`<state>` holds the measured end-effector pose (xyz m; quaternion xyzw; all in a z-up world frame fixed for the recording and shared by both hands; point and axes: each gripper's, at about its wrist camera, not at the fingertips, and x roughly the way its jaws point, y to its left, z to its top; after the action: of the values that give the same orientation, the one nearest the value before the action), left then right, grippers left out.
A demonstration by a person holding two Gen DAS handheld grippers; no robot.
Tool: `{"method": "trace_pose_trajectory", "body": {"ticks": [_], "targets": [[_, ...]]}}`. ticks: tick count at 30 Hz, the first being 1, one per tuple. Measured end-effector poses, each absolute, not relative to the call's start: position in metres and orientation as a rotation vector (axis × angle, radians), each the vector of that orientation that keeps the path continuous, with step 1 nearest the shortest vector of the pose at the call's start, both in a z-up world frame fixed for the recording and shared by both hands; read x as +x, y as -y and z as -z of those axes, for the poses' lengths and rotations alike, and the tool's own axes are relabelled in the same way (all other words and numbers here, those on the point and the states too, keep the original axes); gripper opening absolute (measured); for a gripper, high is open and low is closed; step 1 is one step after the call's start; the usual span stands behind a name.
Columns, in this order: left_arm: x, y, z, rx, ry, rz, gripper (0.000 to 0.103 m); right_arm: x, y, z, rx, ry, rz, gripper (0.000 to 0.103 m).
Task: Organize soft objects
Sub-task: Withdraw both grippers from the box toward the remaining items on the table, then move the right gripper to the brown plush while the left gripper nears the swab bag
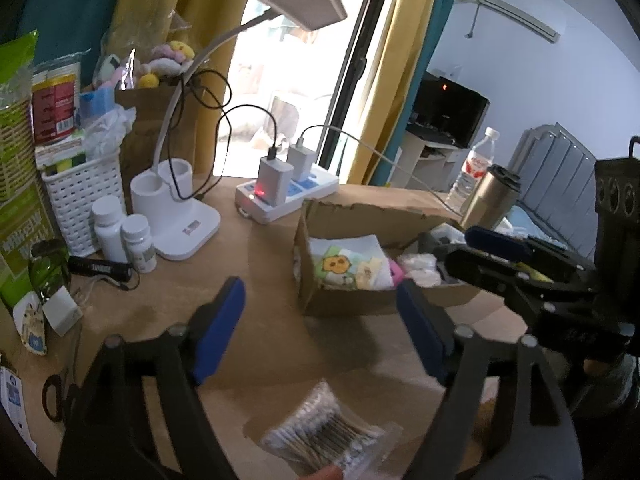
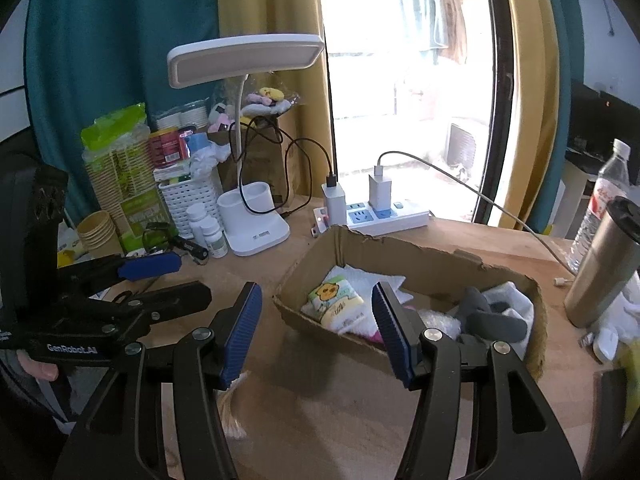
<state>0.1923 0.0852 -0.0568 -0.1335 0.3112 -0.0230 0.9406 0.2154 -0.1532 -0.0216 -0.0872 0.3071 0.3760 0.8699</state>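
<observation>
An open cardboard box (image 1: 308,240) (image 2: 432,256) sits mid-table and holds a folded cartoon-print cloth (image 1: 348,266) (image 2: 334,300), a pink item, white socks (image 2: 516,304) and a grey soft piece (image 2: 492,320). My left gripper (image 1: 320,320) (image 2: 180,278) hangs open over bare table in front of the box, empty. Below it lies a clear pack of cotton swabs (image 1: 324,440) (image 2: 232,404), with a fingertip at its near edge. My right gripper (image 2: 316,332) (image 1: 460,250) is open at the box's near left corner, with nothing between its pads.
A white desk lamp (image 2: 256,224), a power strip with chargers (image 2: 384,216), a white basket (image 1: 84,196) and pill bottles (image 1: 120,232) line the back. A steel tumbler (image 2: 600,264) and water bottle (image 2: 604,196) stand right of the box. Scissors (image 1: 54,396) lie at the left edge.
</observation>
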Motion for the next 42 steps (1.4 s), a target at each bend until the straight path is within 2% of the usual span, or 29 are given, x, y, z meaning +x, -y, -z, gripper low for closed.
{"method": "trace_pose_trajectory", "body": {"ticks": [19,42], "targets": [[0.155,-0.056,0.049,-0.242,-0.607,0.104,0.083,0.173,0.191,0.020,-0.163,-0.622,-0.727,0.061],[0.129,-0.023,0.078,-0.215,-0.667,0.159,0.083,0.137,0.229,0.056,-0.154,-0.688,-0.655,0.061]]}}
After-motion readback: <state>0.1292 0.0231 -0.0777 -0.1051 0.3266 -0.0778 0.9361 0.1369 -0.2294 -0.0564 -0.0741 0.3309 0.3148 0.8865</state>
